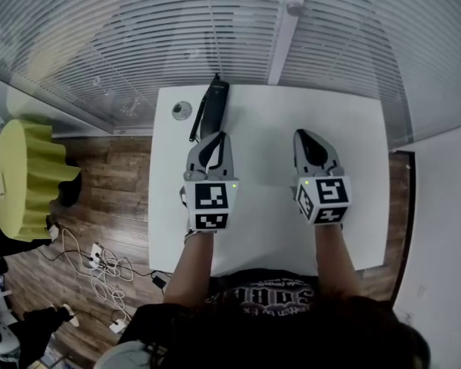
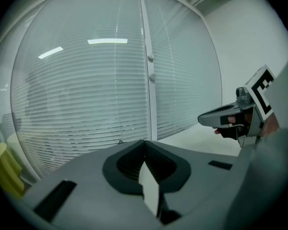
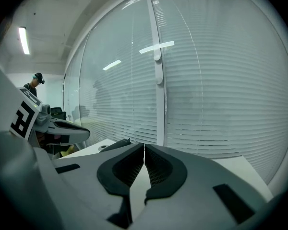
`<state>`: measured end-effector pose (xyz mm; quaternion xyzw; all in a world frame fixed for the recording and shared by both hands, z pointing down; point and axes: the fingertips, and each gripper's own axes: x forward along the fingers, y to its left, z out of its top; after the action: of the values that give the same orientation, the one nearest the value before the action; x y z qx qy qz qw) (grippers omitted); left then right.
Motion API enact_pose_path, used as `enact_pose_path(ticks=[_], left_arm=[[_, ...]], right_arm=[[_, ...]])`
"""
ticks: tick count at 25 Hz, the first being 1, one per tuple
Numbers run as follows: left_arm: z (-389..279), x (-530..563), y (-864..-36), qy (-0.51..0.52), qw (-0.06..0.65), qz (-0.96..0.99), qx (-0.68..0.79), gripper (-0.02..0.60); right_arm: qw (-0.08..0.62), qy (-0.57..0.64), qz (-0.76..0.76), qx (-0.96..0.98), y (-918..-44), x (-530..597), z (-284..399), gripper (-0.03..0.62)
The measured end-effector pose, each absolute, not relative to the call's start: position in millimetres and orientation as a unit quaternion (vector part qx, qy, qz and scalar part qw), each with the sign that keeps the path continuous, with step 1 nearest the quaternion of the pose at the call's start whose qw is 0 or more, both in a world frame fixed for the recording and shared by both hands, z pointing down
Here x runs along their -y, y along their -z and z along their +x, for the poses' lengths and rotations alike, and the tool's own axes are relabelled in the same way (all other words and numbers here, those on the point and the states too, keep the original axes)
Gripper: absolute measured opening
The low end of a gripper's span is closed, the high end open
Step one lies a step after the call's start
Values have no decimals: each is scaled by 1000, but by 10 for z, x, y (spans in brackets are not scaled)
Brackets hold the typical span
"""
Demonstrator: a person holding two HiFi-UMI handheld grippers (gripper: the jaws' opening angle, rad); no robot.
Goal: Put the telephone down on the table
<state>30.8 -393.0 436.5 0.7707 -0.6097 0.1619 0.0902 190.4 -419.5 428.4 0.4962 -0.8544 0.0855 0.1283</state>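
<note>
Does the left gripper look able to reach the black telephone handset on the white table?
Probably yes: the black telephone handset lies just ahead of the left gripper, nothing between; its jaws are shut.

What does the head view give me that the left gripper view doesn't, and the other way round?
Head view only: the telephone lying flat at the white table's far edge, beside a round cap, and cables on the floor. Left gripper view only: a close look at the left gripper, its jaws closed together with nothing between them. Both: the right gripper, the table top and the blinds.
</note>
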Motion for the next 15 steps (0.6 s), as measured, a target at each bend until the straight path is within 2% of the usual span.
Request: enact_pose_path(ticks=[15], left_arm=[[570, 3426, -3973, -125, 92, 773, 615, 3]], right_arm=[[79, -47, 484, 870, -3762, 3824, 2055, 29]])
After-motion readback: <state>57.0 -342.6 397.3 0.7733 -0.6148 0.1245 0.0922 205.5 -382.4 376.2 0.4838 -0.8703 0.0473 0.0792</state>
